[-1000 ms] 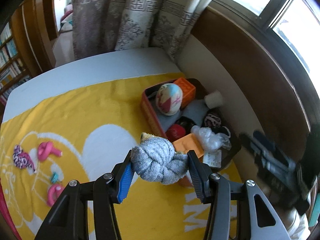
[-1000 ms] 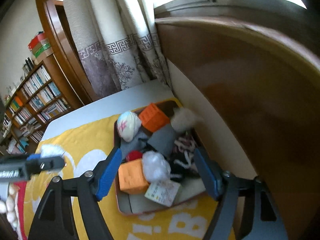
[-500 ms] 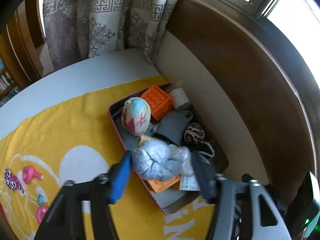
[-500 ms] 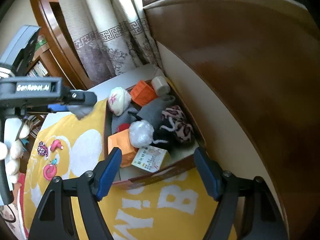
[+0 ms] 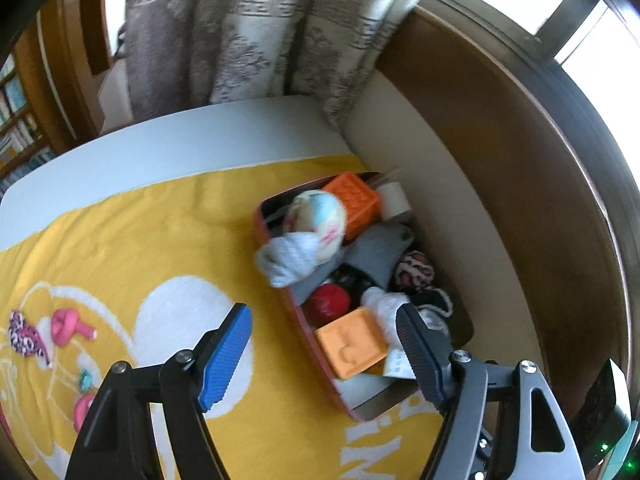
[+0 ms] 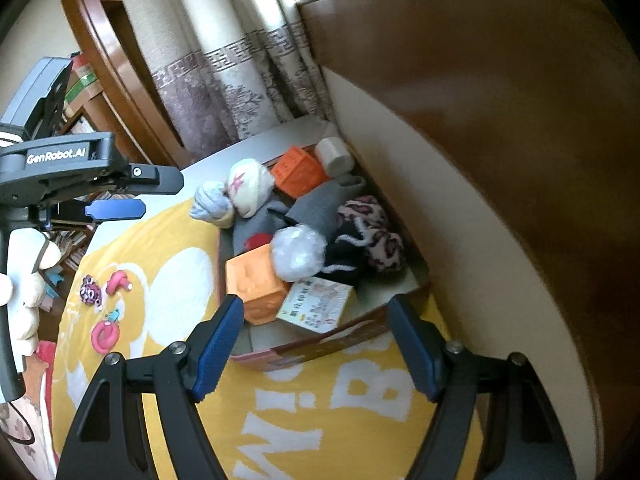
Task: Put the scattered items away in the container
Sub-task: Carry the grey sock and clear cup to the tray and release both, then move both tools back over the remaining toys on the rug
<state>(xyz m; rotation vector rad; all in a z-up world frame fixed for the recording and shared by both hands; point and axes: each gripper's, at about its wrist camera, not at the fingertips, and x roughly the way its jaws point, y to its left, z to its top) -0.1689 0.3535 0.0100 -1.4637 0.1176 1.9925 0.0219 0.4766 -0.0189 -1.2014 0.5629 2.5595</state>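
Observation:
A red-walled container (image 5: 304,332) sits on the yellow blanket against the wall, packed with orange blocks, a patterned ball, socks and a booklet; it also shows in the right wrist view (image 6: 320,350). A grey rolled sock (image 5: 286,256) lies blurred at the container's left rim, free of my left gripper (image 5: 324,344), which is open and empty above the blanket. In the right wrist view the sock (image 6: 212,204) rests beside the ball. My right gripper (image 6: 316,344) is open and empty over the container's near end. Pink rings (image 5: 68,326) and a leopard scrunchie (image 5: 24,338) lie scattered at the left.
A brown wooden headboard (image 5: 520,184) and cream wall run along the right of the container. Patterned curtains (image 5: 248,40) hang behind. A bookshelf (image 6: 76,96) stands at the far left. A gloved hand (image 6: 24,288) holds the left gripper's handle.
My left gripper opened and let go of the grey rolled sock, which dropped to the container's left rim. The right gripper drew back slightly, staying open.

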